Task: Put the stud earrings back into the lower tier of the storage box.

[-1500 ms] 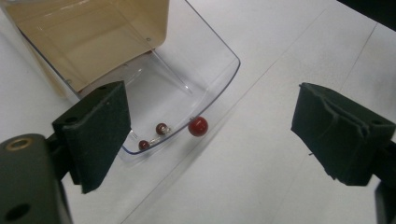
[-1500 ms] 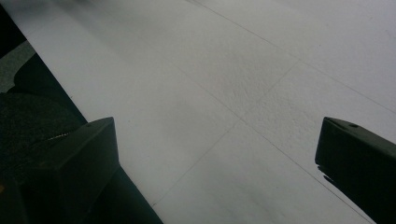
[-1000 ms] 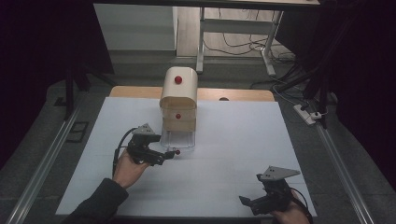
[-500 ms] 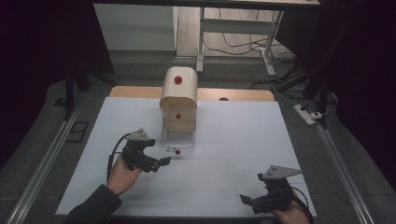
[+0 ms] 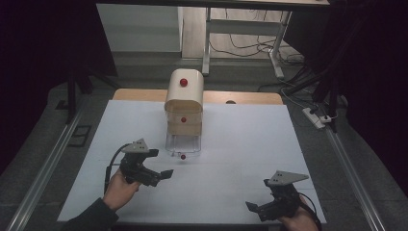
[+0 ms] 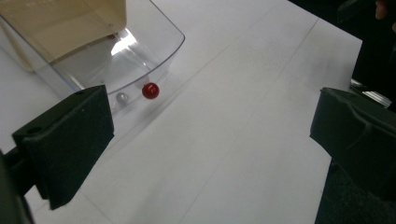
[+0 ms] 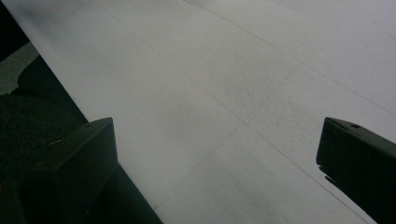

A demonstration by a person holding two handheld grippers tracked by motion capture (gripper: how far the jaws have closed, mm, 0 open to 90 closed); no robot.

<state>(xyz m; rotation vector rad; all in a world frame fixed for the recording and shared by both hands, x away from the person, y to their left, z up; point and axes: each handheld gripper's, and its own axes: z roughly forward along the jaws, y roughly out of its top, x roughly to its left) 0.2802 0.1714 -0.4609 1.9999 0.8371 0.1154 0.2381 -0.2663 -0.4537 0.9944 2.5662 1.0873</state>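
We see a dim room with a grey floor (image 5: 144,67) running off into darkness at both sides. A white table (image 5: 250,144) takes the light, its wooden edge (image 5: 250,97) showing at the far side. Beyond it stands a desk frame (image 5: 240,29) with loose cables (image 5: 250,45) beneath, a power strip (image 5: 315,118) lying at the right, and metal rails (image 5: 43,173) flanking the table

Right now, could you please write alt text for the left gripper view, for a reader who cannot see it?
A clear plastic drawer with a small red knob stands pulled out from a beige cabinet on a white table. The open black tongs of the left gripper frame the view, holding nothing and apart from the drawer.
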